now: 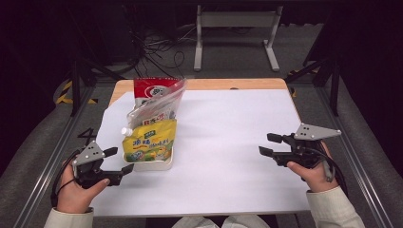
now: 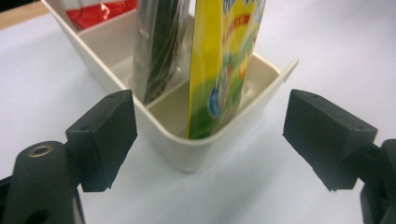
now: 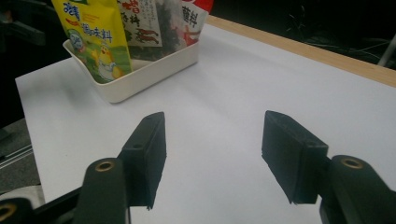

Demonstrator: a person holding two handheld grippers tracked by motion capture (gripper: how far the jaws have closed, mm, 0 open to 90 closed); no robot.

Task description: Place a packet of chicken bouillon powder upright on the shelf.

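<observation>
Stood upright in nearest compartment of cream divided tray (image 1: 151,165) at table's left: yellow spouted pouch (image 1: 149,141), w/ clear dark-leaf pouch (image 1: 154,113) & red pack (image 1: 153,90) behind.

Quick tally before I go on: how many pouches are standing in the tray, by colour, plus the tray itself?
Yellow pouch: 1
Clear pouch with dark contents: 1
Red and white pouch: 1
Cream divided tray: 1
Total: 4 things

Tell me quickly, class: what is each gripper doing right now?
Left gripper: open, holding nothing, beside the tray.
Right gripper: open, empty, above the table.
</observation>
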